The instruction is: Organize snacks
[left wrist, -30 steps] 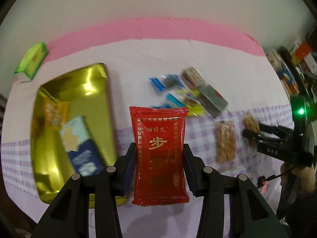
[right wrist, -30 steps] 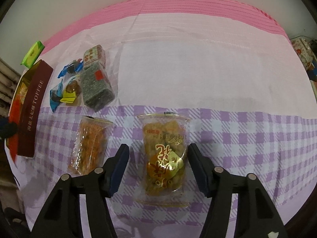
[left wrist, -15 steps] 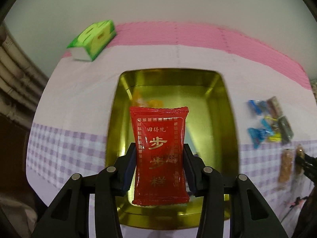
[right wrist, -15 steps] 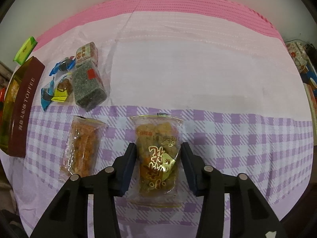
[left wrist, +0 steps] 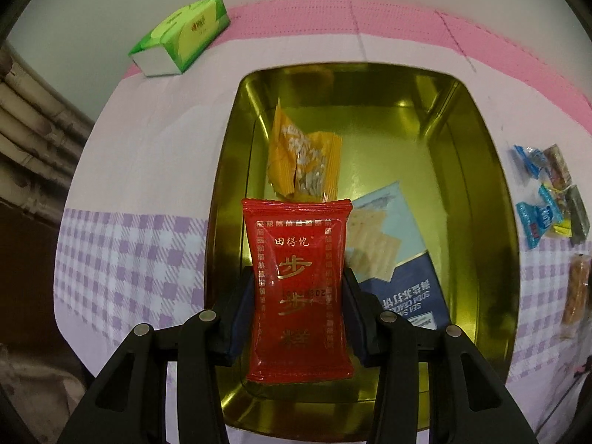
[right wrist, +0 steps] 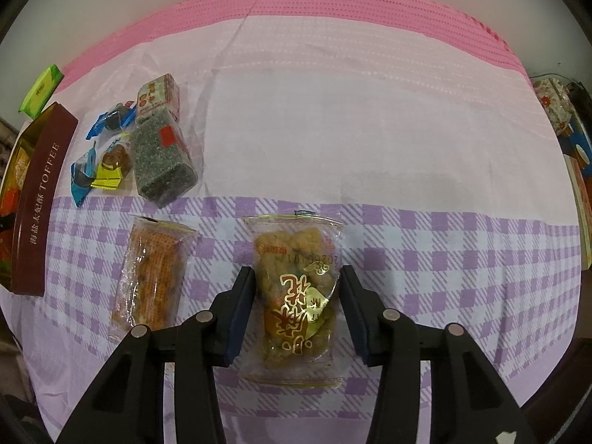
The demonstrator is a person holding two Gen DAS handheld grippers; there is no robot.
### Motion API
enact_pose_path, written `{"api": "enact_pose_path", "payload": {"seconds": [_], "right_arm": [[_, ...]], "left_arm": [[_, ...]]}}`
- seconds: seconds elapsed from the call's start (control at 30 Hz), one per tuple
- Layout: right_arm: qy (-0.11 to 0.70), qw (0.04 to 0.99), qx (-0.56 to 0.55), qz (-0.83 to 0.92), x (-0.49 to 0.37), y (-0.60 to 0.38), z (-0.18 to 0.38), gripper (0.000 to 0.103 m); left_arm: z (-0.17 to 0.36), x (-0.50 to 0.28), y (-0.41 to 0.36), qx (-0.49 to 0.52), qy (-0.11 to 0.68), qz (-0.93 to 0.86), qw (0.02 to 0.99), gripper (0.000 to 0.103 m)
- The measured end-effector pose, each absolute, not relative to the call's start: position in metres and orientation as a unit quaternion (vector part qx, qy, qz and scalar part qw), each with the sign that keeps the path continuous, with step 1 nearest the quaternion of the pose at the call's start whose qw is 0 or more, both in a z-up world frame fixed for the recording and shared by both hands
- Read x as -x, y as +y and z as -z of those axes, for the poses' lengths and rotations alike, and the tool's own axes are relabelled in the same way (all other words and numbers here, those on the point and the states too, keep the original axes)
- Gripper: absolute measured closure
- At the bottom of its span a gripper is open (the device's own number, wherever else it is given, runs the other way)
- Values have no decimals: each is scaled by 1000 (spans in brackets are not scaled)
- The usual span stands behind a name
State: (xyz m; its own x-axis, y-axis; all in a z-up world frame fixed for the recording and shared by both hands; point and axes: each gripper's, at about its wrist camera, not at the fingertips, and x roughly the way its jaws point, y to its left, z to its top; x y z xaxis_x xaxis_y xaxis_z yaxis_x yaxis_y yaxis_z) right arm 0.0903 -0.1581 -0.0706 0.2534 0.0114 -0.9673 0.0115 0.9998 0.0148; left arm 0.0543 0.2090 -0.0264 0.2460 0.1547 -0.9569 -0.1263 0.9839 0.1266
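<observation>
My left gripper is shut on a red snack packet and holds it above the near end of the gold tin. In the tin lie an orange packet and a blue cracker packet. My right gripper is shut on a clear packet of golden puffed snack that rests on the checked cloth. The fingers press its sides.
A clear packet of orange snack lies left of my right gripper. Beyond it lie a dark sesame block, a small boxed snack and several wrapped candies. The tin's brown side is at far left. A green tissue pack sits behind the tin.
My left gripper has swung left with the red packet, from beside the tin to over it. My right gripper has closed on the puffed snack packet.
</observation>
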Motion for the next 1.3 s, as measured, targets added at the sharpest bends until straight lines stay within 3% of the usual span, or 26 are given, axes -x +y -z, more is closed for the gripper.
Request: {"api": "enact_pose_path", "payload": {"seconds": [0.67, 0.87, 0.97, 1.3], "right_arm": [[616, 788, -5, 2, -93, -155, 73, 55], [614, 790, -4, 4, -92, -156, 72, 64], [610, 792, -6, 9, -87, -157, 72, 65], [564, 825, -8, 21, -70, -148, 31, 65]], "left_arm": [[41, -50, 212, -8, 609, -99, 787, 57], [38, -47, 214, -6, 606, -98, 789, 53], [37, -43, 215, 3, 604, -87, 793, 44], [18, -31, 222, 28, 572, -77, 816, 38]]}}
